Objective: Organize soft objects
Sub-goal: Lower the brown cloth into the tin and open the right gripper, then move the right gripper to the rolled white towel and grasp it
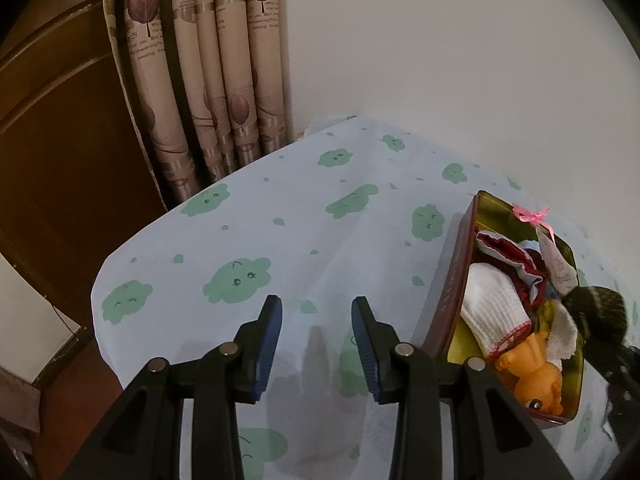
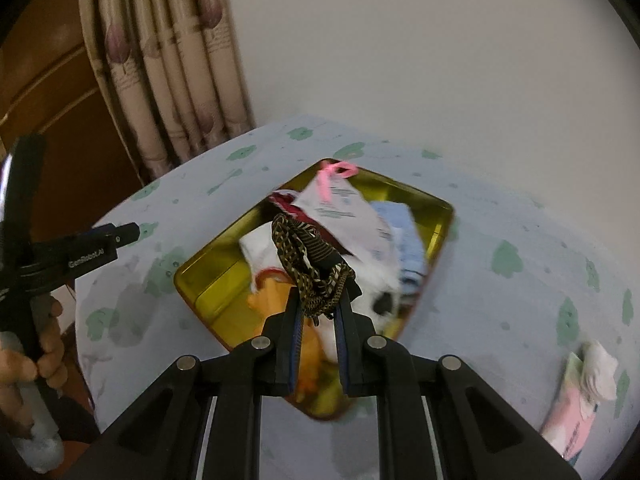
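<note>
Patterned black-and-gold fabric point(image 2: 316, 264) clamped in right gripper point(image 2: 318, 320), bunched lengthwise away from fingers above tin point(image 2: 208, 280), left gripper point(image 1: 317, 320) held parted, empty.

Dim indoor light, soft shadows, fisheye-bent edges, motion blur in the right view

"GenRobot.AI" reads in white on the black left gripper point(image 2: 92, 254); the print on the curtain point(image 1: 256, 20) is too small to read.
</note>
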Tool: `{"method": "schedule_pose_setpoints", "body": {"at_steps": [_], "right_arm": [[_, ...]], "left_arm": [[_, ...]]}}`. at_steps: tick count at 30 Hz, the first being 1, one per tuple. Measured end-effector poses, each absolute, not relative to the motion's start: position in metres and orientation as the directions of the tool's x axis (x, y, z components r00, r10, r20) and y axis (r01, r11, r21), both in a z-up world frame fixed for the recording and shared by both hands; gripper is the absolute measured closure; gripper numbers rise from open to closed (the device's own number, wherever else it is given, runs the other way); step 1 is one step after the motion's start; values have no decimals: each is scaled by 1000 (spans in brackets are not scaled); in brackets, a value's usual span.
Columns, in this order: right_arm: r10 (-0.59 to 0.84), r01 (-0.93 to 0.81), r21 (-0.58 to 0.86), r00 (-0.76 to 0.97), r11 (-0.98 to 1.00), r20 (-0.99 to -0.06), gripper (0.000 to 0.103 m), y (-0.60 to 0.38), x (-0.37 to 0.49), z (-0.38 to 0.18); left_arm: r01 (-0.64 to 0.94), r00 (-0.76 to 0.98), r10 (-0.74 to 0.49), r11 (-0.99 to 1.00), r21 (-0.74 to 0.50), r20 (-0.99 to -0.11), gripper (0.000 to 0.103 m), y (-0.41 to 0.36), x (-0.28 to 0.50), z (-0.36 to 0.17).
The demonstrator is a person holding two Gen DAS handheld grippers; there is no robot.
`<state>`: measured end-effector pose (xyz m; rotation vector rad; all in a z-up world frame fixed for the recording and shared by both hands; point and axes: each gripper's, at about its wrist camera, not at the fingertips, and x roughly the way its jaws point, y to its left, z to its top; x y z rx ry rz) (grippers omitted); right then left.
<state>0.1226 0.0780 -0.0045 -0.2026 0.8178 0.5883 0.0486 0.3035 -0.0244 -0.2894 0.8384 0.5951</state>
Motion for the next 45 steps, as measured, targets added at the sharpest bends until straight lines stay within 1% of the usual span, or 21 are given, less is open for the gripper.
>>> {"method": "schedule_pose_setpoints", "body": {"at_steps": [10,20,23,24,25,27,30,33,35,45], "right_arm": [[347,-567,-45,562,822,-751,90,117,150,-20],[325,-549,-48,560,835,-762,89,127,170,-28],[337,-547,-31,559,836,-758,83,124,167,-28],[345,-546,-20,558,838,-755,72,122,165,-26],[354,-545,-9,558,839,-751,57,120,164,-24],[360,-535,-7,577,845,-733,46,116,160,-19],[376,-541,2,581,841,-722,45,110,152,-9],[389,-537,24,579,843,-716,41,101,146,-1],[398,-532,42,577,846,-713,40,93,141,3],[393,-463,110,576,880,-717,38,36,118,8]], "left_arm": [[-613,519,374,790,-29,-769,66,309,48,-25],[-610,515,366,792,-32,-775,66,310,48,-27],[-613,518,369,789,-34,-772,66,310,48,-27],[-613,518,367,789,-36,-772,66,310,48,-28],[-613,519,365,789,-39,-773,66,310,48,-28],[-613,518,365,789,-38,-773,66,310,48,-29],[-612,520,368,790,-35,-771,66,309,49,-29],[-610,520,366,792,-35,-772,66,309,49,-28],[-608,522,365,793,-37,-771,66,308,48,-28],[-603,523,365,797,-32,-771,66,304,48,-27]]}}
